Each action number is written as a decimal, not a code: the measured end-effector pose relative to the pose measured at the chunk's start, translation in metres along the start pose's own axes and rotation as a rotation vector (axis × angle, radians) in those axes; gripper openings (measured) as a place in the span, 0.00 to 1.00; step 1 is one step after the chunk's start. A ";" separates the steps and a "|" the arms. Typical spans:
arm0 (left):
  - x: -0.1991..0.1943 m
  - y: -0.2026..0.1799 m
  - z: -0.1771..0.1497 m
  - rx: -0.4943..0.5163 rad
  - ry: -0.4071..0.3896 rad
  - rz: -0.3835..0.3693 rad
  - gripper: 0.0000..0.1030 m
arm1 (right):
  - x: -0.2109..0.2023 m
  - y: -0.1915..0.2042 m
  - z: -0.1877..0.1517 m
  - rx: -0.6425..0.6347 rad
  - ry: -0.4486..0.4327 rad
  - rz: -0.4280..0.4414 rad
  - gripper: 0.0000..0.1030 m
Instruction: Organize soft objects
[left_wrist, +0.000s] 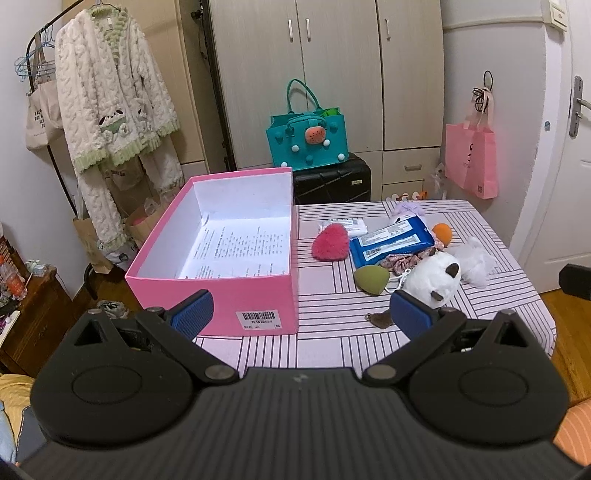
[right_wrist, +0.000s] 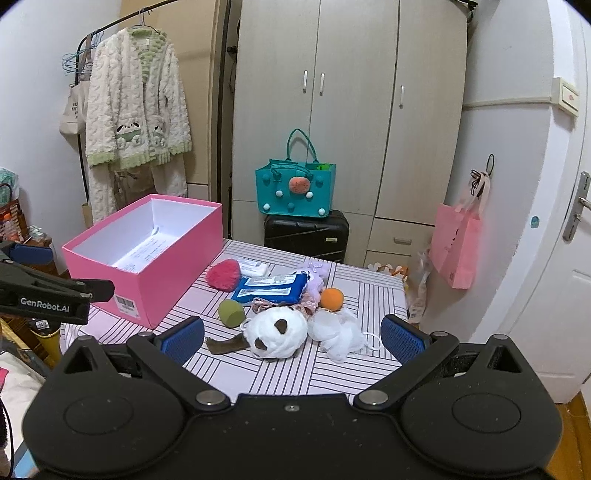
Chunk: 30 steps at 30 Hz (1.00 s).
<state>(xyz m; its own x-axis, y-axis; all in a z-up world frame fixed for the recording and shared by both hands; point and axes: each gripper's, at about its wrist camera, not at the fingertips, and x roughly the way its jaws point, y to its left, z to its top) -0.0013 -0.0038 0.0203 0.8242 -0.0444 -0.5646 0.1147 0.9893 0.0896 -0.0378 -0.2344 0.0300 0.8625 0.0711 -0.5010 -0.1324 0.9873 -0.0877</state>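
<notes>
On the striped table (right_wrist: 325, 373) we have not yet packed anything: the pink box (left_wrist: 229, 295) at the left stands open, and all we can see inside it is a printed sheet of paper lying on its white floor. To the right of the box the soft things lie in a loose cluster, all of them outside it. The red fluffy heart (left_wrist: 330, 242) is nearest the box, with the green sponge (right_wrist: 231, 312) just in front of it and the blue packet (left_wrist: 391, 243) beside it. The panda plush (right_wrist: 279, 332) lies at the near edge of the pile, touching the white fluffy piece (right_wrist: 341, 338) on its right, and the orange ball (right_wrist: 331, 298) sits behind them. A lilac plush (left_wrist: 408, 210) and a patterned scrunchie are partly hidden under the packet, so we may be missing smaller items there. Our left gripper (left_wrist: 301, 314) hovers near the box's front wall, jaws spread wide and holding nothing. Our right gripper (right_wrist: 291, 338) hangs over the near side of the pile, its jaws also spread wide, with the panda between the fingers in view but apparently not touched. We judge the task to be at its start, with every soft item left to move.
</notes>
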 end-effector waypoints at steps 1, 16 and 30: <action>0.000 -0.001 -0.001 0.000 -0.002 0.001 1.00 | 0.000 0.000 0.000 -0.001 -0.001 0.000 1.00; 0.016 0.011 -0.001 -0.031 0.037 0.004 1.00 | 0.010 0.002 0.001 -0.006 0.007 0.007 1.00; 0.023 0.012 -0.004 -0.035 0.054 0.007 1.00 | 0.016 0.003 -0.003 -0.012 0.017 0.021 1.00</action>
<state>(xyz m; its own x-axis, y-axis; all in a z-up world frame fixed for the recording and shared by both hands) 0.0165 0.0080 0.0050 0.7937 -0.0309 -0.6075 0.0887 0.9939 0.0653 -0.0257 -0.2308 0.0192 0.8511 0.0889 -0.5174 -0.1558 0.9839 -0.0872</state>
